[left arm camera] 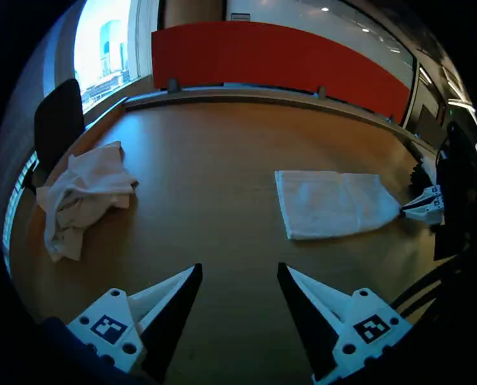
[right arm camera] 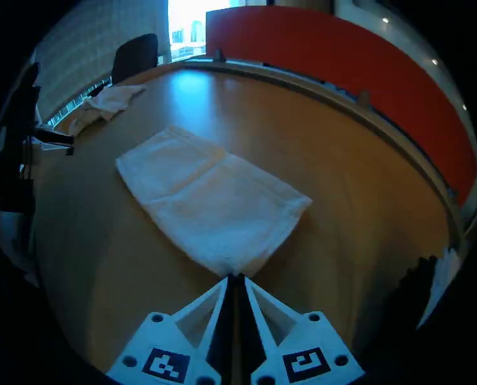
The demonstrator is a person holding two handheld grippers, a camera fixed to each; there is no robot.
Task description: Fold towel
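The right gripper (right arm camera: 236, 277) clamps the towel (right arm camera: 213, 205) by its corner for folding, while the left gripper (left arm camera: 238, 268) hangs spread above the table (left arm camera: 225, 160) near its front edge.

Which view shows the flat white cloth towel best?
The right gripper view: the flat white cloth towel lies close ahead, its whole outline clear. The left gripper view shows it farther off and smaller.
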